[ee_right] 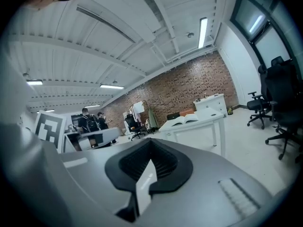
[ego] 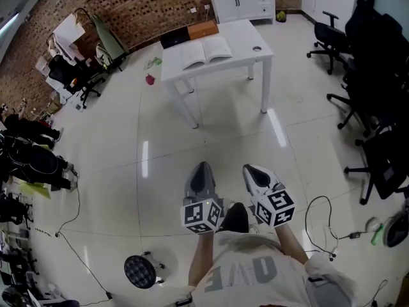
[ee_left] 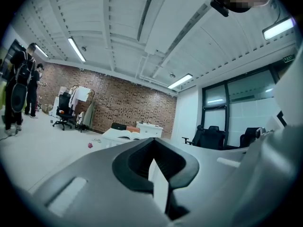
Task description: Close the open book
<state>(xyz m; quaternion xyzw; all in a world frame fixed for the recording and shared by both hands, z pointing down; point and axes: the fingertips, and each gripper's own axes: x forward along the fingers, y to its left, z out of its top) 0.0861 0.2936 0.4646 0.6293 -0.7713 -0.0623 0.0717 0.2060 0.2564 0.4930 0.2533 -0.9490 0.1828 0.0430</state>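
An open book [ego: 206, 51] lies flat, pages up, on a white table [ego: 239, 34] far across the room. It also shows small in the left gripper view, book [ee_left: 124, 135], and in the right gripper view, book [ee_right: 187, 120]. My left gripper [ego: 202, 168] and right gripper [ego: 251, 169] hang side by side over bare floor, well short of the table and pointing toward it. The left gripper [ee_left: 152, 141] has its jaws shut with nothing in them. The right gripper [ee_right: 150, 144] is likewise shut and holds nothing.
Black office chairs [ego: 374, 75] line the right side. A white cabinet [ego: 241, 0] and dark and orange boxes [ego: 189, 34] stand behind the table. A round black stool [ego: 140, 270] and cables [ego: 319, 226] lie near my feet. Clutter fills the left wall. People [ee_left: 21, 86] stand at far left.
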